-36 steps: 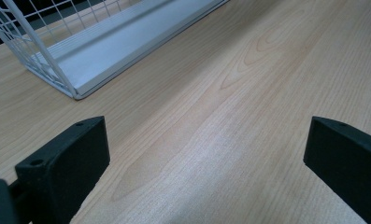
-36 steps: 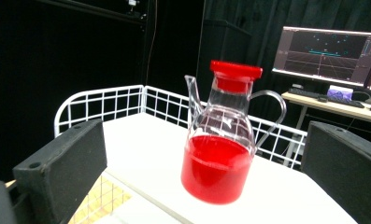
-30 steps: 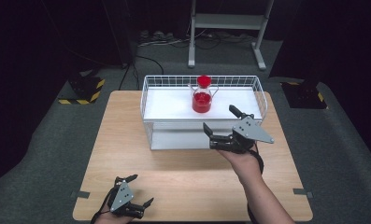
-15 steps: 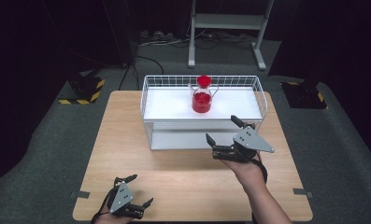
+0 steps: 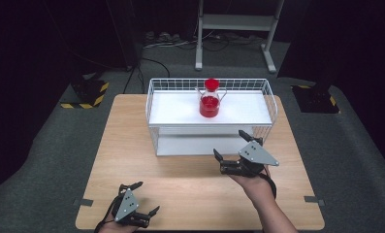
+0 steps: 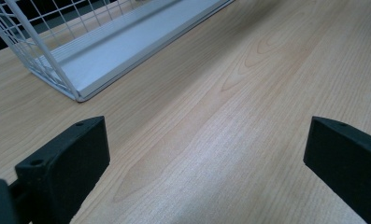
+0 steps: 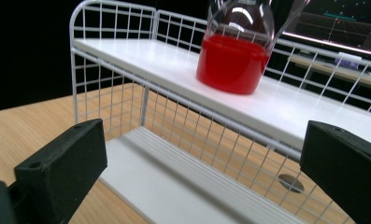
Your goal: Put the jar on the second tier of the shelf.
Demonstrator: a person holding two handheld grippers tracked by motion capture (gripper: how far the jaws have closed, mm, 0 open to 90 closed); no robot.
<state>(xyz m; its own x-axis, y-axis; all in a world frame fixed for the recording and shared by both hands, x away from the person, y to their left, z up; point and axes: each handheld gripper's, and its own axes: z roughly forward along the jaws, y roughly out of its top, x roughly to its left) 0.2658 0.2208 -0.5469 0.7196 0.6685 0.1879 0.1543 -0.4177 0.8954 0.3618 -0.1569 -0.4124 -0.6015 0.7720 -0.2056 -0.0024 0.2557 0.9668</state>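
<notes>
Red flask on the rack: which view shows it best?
The high view: the whole flask stands on the rack's top shelf, funnel included. The right gripper view crops its neck; the left gripper view catches the rack's lower shelf.

table [image 5: 132, 145] bright | surroundings dark | jaws perhaps slightly blurred

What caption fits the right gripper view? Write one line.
Open right gripper faces a wire rack holding a flask of red liquid.
</notes>
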